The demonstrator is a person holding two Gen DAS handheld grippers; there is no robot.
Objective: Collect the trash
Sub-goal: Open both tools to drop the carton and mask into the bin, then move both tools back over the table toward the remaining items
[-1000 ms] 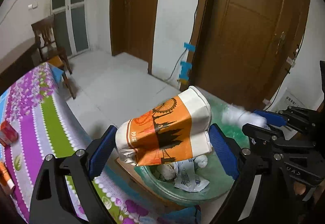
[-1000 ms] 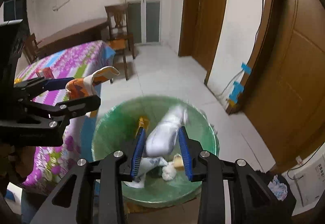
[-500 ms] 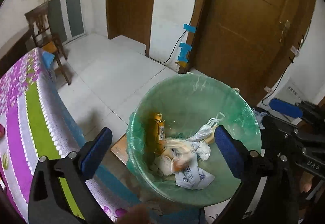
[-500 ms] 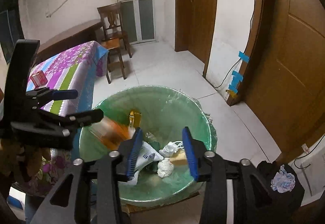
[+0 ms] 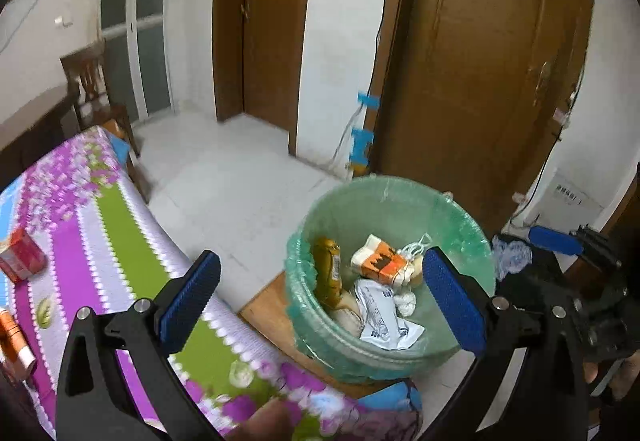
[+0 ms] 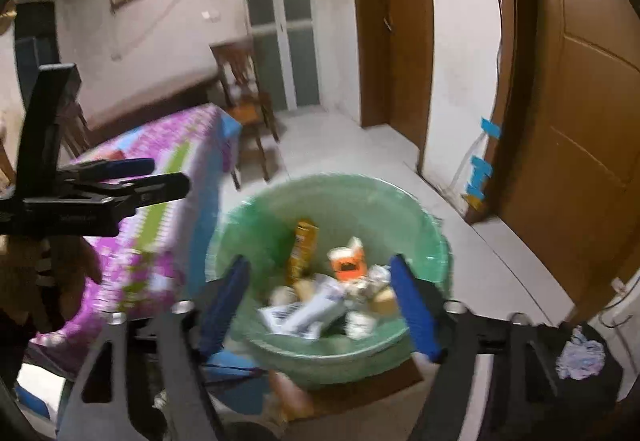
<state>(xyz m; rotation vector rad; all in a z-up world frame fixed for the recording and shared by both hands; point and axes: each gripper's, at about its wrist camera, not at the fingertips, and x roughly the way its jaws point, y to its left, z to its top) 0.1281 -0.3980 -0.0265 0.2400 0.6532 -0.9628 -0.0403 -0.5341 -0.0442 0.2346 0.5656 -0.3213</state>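
Green-lined bin [image 5: 384, 201] holds dropped orange cup [image 5: 380, 261]; left gripper [image 5: 320, 297], right gripper [image 6: 320, 305] gape wide, empty, above it.

One second ago the left gripper [image 5: 320, 301] was clamped on the orange-and-white paper cup [image 5: 380, 261] above the green-lined trash bin [image 5: 460, 217]; its jaws now stand wide apart with nothing between them, and the cup lies inside the bin, resting on the other rubbish beside the yellow-brown bottle [image 5: 330, 273]. The right gripper [image 6: 320, 309] held a crumpled white wrapper [image 6: 316, 311] over the bin a second ago; its jaws have since spread wide, and the wrapper lies among the litter at the bin's bottom. The left gripper has drawn back toward the bench [image 5: 120, 241], so more of the floral cloth shows below it.
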